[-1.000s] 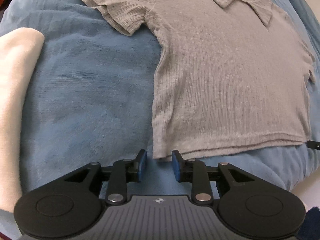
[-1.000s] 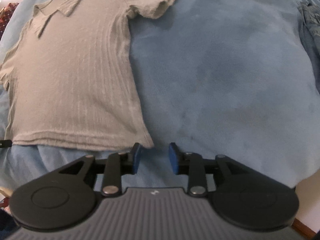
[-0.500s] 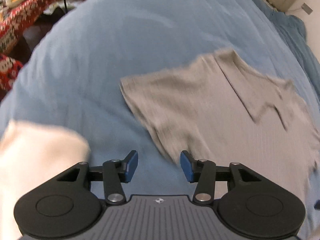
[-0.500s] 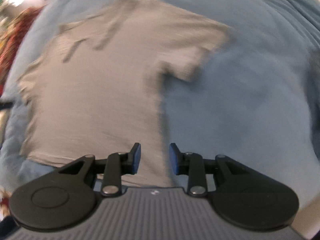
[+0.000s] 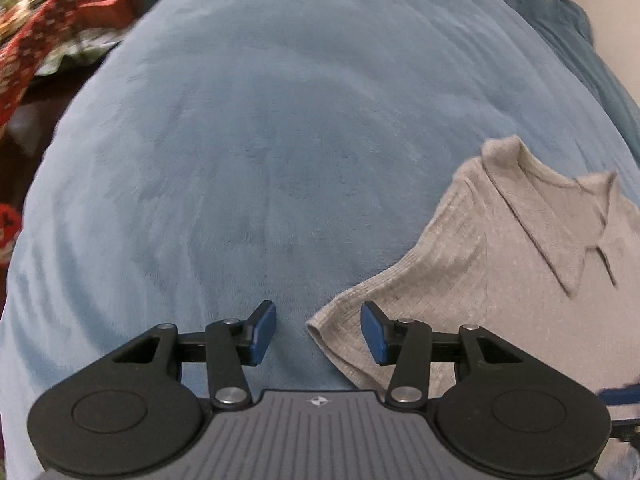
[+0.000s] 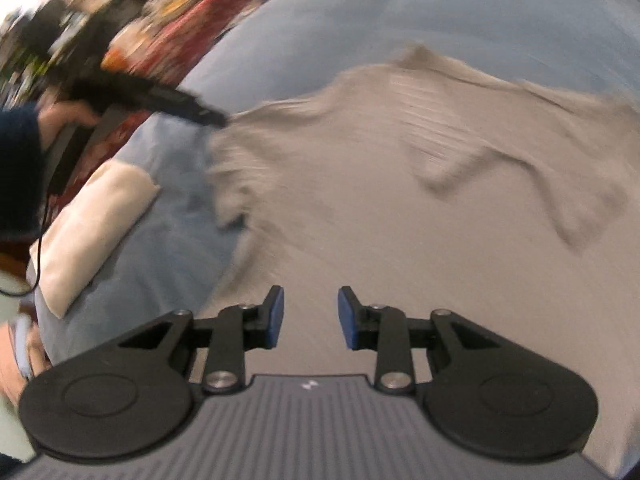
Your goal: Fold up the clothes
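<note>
While both grippers hang over the blue blanket (image 5: 256, 152), left gripper (image 5: 318, 332) jaws apart at the grey shirt (image 5: 500, 248) sleeve tip, right gripper (image 6: 311, 316) jaws apart above shirt body, collar at two o'clock.

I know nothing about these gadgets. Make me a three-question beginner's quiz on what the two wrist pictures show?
1. True or false: the left gripper has its jaws clamped on the grey shirt.
2. What does the shirt lie on? A) a wooden table B) a blue blanket C) a tiled floor
3. Fill in: the sleeve edge lies between the left gripper's ____.

Key
1. False: the jaws stand apart and pinch nothing.
2. B
3. jaws
</note>
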The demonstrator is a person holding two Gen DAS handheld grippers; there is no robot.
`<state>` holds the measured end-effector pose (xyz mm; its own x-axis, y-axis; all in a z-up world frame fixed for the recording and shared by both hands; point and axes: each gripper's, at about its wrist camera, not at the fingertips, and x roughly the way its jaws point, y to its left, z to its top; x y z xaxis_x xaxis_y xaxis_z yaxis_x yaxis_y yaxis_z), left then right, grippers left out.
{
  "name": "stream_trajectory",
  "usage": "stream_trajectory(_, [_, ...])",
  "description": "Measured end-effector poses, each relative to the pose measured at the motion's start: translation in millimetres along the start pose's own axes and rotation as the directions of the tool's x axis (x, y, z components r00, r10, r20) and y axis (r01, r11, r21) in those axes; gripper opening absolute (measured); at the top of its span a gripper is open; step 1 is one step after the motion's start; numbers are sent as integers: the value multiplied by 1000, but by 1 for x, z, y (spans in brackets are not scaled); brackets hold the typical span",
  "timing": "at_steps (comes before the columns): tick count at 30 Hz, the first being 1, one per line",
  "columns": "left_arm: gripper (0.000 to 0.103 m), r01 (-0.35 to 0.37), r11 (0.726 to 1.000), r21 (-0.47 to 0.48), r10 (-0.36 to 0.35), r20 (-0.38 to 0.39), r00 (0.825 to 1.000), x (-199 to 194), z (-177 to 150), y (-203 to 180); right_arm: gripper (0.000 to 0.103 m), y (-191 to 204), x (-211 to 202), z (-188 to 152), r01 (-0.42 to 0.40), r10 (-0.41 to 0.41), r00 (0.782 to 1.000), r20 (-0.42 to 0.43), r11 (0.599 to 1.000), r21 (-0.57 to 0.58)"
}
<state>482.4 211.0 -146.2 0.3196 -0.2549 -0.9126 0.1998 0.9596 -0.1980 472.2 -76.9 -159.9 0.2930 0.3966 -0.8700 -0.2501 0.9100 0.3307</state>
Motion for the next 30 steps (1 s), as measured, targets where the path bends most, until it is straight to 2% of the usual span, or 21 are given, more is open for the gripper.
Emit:
stream_trajectory(4, [43, 78, 989, 124, -73, -46, 996, 6, 5, 0, 33, 37, 41, 29, -56, 55, 998, -22, 994, -90])
stream_trajectory(7, [37, 103, 980, 171, -92, -69, 993, 10, 8, 3, 33, 59, 68, 43, -28, 21, 999, -41, 984, -176])
stream_trajectory(12, [35, 147, 968, 204, -131, -89, 987, 15, 13, 8, 33, 82, 89, 45, 13, -33, 997, -66, 957, -291])
stream_trajectory(14, [23, 137, 963, 234, -118, -94, 989, 16, 13, 6, 33, 88, 96, 46, 16, -41, 996, -73, 951, -309])
stream_trajectory(15, [12, 133, 963, 236, -112, -98, 989, 17, 13, 7, 31, 91, 100, 46, 22, -49, 996, -76, 946, -323])
stream_trajectory(16, [10, 130, 963, 236, -109, -101, 989, 18, 13, 8, 25, 94, 102, 45, 32, -61, 995, -76, 941, -338])
stream_trajectory(20, [4, 139, 963, 233, -121, -90, 989, 17, 13, 10, 7, 96, 106, 44, 58, -88, 994, -72, 937, -344])
stream_trajectory(26, [3, 89, 962, 257, -80, -45, 996, -4, 15, 10, 6, 91, 86, 48, -8, -7, 998, -60, 968, -249])
stream_trajectory(30, [3, 51, 964, 261, -50, -10, 999, -27, 19, 12, 6, 92, 72, 48, -52, 43, 998, -46, 973, -227])
